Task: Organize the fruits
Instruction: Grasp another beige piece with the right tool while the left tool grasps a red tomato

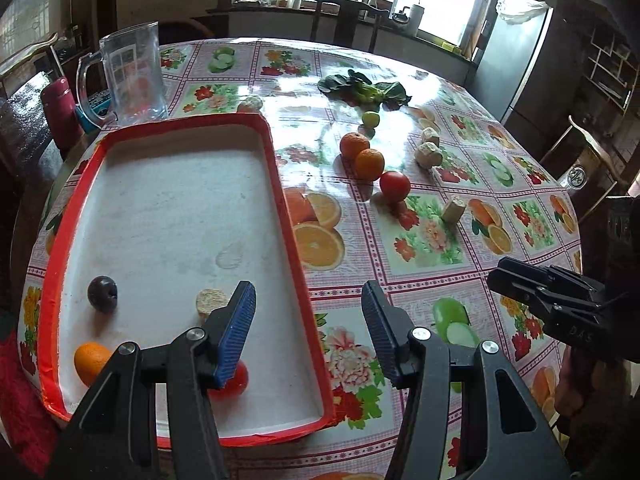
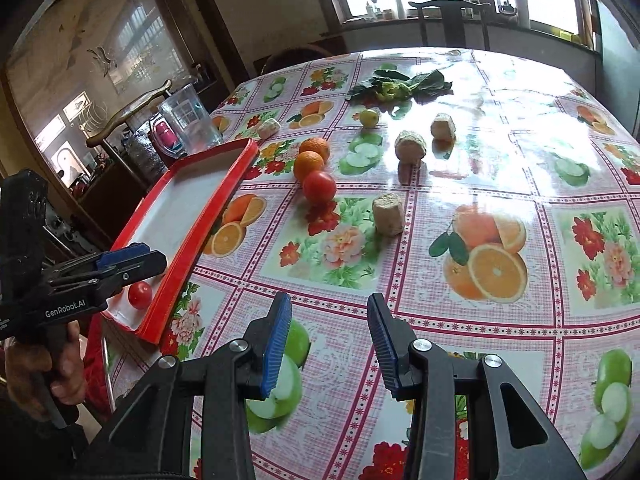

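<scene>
A red-rimmed white tray point(image 1: 280, 184) point(image 2: 224, 196) holds a dark plum point(image 1: 103, 299), an orange point(image 1: 91, 362), a pale corn piece point(image 1: 211, 301) and a tomato point(image 1: 236, 380) point(image 2: 140, 295). My left gripper point(image 1: 310, 320) point(image 2: 148, 258) hangs open and empty over the tray's near right corner. On the cloth beyond lie two oranges point(image 1: 354, 145) point(image 2: 315, 148), a tomato point(image 1: 395, 187) point(image 2: 319, 187), a lime point(image 1: 370, 119) point(image 2: 369, 117) and corn pieces point(image 1: 454, 209) point(image 2: 388, 208). My right gripper point(image 2: 329, 320) point(image 1: 548, 292) is open above bare cloth, nothing between its fingers.
Leafy greens point(image 1: 364, 88) point(image 2: 400, 84) lie at the table's far side. A clear pitcher point(image 1: 132, 76) point(image 2: 192, 124) and a red bottle point(image 1: 60, 112) stand behind the tray. Chairs ring the round table. A hand point(image 2: 40, 364) grips the left tool.
</scene>
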Available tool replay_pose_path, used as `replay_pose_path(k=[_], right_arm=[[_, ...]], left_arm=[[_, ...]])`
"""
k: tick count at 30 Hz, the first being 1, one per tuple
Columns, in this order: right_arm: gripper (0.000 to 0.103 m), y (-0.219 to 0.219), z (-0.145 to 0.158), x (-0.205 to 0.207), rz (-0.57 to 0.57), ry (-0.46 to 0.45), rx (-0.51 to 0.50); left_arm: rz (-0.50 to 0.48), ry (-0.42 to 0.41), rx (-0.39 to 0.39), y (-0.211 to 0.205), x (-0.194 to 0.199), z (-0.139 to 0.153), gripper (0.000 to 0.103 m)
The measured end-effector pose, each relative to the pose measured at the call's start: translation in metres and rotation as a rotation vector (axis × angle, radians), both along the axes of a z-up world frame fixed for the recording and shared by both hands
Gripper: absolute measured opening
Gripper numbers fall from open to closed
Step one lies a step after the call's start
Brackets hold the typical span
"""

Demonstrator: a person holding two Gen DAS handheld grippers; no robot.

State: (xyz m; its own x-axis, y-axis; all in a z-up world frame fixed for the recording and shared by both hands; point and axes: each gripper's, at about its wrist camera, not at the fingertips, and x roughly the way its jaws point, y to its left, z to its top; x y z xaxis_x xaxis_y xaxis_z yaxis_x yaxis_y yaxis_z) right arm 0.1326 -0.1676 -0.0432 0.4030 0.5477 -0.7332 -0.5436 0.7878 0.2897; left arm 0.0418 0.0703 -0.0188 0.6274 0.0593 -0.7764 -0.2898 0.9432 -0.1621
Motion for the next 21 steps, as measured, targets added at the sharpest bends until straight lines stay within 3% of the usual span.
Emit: replay_pose_path(k=[10, 21], right_arm=[[0.042, 0.001, -0.007, 0.037, -0.022, -0.03, -0.052], [0.038, 0.017, -0.025, 0.09, 0.007, -0.017, -0.08]], left_arm=[[-0.072, 0.005, -0.054, -0.023, 0.044, -0.003, 0.054], [-0.081, 0.037, -0.136, -0.027, 0.108, -0.018, 0.054]])
